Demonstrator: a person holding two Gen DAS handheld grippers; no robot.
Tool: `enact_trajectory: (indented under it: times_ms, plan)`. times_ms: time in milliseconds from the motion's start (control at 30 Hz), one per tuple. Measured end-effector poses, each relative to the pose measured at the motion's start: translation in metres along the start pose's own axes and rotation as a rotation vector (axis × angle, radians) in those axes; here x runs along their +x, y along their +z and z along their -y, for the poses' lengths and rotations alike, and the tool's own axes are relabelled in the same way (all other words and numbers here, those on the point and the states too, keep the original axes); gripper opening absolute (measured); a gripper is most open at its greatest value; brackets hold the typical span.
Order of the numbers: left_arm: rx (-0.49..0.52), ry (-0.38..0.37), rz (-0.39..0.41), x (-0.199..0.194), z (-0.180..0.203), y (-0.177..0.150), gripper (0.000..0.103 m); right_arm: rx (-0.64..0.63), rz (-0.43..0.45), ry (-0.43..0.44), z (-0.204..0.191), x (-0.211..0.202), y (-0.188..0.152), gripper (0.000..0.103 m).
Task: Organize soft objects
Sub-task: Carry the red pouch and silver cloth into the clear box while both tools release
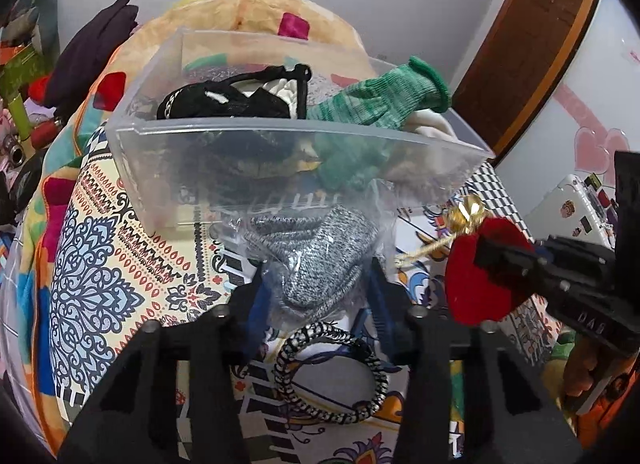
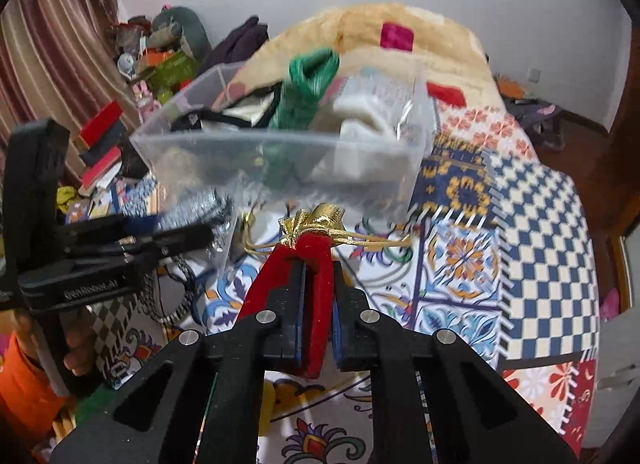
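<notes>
A clear plastic bin (image 1: 280, 168) stands on the patterned bed and holds a green glove (image 1: 376, 104), a black cloth (image 1: 224, 102) and a white cloth. My left gripper (image 1: 316, 264) is shut on a grey knit item in a clear bag (image 1: 316, 252), held just in front of the bin. My right gripper (image 2: 316, 260) is shut on a red velvet pouch (image 2: 316, 288) with a gold tied top (image 2: 320, 220); it also shows in the left wrist view (image 1: 476, 276). The bin (image 2: 280, 160) lies ahead of the pouch.
A black-and-white braided cord ring (image 1: 332, 372) lies on the bedspread under my left gripper. A fleece blanket (image 1: 256, 12) is piled behind the bin. Clutter and boxes (image 2: 100, 144) stand at the left bedside. A wooden door (image 1: 532, 44) is at the right.
</notes>
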State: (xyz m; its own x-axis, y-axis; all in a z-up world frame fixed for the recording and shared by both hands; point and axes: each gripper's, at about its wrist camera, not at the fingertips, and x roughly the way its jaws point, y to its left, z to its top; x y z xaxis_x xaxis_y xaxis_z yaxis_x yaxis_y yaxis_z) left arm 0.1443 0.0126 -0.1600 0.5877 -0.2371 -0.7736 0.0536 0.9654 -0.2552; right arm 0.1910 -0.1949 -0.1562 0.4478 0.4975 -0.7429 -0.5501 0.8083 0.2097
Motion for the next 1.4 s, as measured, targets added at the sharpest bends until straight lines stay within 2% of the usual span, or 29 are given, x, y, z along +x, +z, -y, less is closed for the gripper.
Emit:
enact_trajectory:
  times_ms: [300, 533, 667, 800, 1067, 1267, 1400]
  plan:
    - [0.028, -0.015, 0.112, -0.041, 0.008, 0.003, 0.038, -0.04, 0.131, -0.03, -0.011, -0.036, 0.019, 0.009]
    - [0.02, -0.021, 0.246, -0.086, 0.008, 0.028, 0.038, -0.051, 0.259, -0.042, -0.016, -0.061, 0.044, 0.009]
    - [0.026, 0.005, 0.332, -0.103, 0.004, 0.044, 0.038, -0.051, 0.313, -0.046, -0.018, -0.067, 0.061, 0.009]
    - [0.028, 0.022, 0.367, -0.107, -0.002, 0.061, 0.039, -0.068, 0.345, -0.049, -0.028, -0.066, 0.078, 0.009]
    - [0.052, 0.055, 0.331, -0.079, -0.013, 0.086, 0.039, -0.131, 0.323, -0.049, -0.048, -0.037, 0.095, 0.009]
    - [0.051, 0.065, 0.241, -0.033, -0.019, 0.091, 0.039, -0.154, 0.238, -0.102, -0.044, 0.009, 0.093, 0.009]
    - [0.053, 0.072, 0.193, -0.011, -0.02, 0.089, 0.039, -0.139, 0.184, -0.113, -0.035, 0.026, 0.09, 0.009]
